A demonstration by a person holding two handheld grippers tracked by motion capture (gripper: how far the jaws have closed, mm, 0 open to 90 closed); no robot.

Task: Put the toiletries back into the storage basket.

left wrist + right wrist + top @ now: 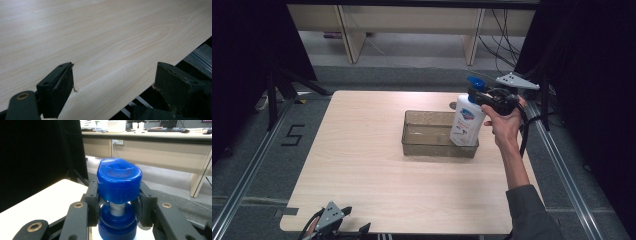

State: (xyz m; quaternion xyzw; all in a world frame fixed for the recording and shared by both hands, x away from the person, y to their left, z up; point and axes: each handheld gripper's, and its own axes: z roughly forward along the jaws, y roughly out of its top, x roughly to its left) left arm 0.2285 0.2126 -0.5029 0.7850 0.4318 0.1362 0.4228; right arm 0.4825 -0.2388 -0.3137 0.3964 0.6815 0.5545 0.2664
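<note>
A white pump bottle (pixel 466 122) with a blue cap stands upright at the right end of a clear smoked plastic bin (pixel 427 141) in the middle of the table. My right gripper (pixel 484 96) is shut on the bottle's neck just under the blue pump head (pixel 119 181), its jaws pressing the white stem from both sides. My left gripper (pixel 343 216) rests at the table's near left edge, open, with bare wood between its fingers (pixel 58 88).
The light wooden table (pixel 362 150) is bare around the bin. Black curtains flank both sides, and wooden desk legs (pixel 349 35) stand beyond the far edge. Metal floor rails (pixel 252 165) run along the table's left and right.
</note>
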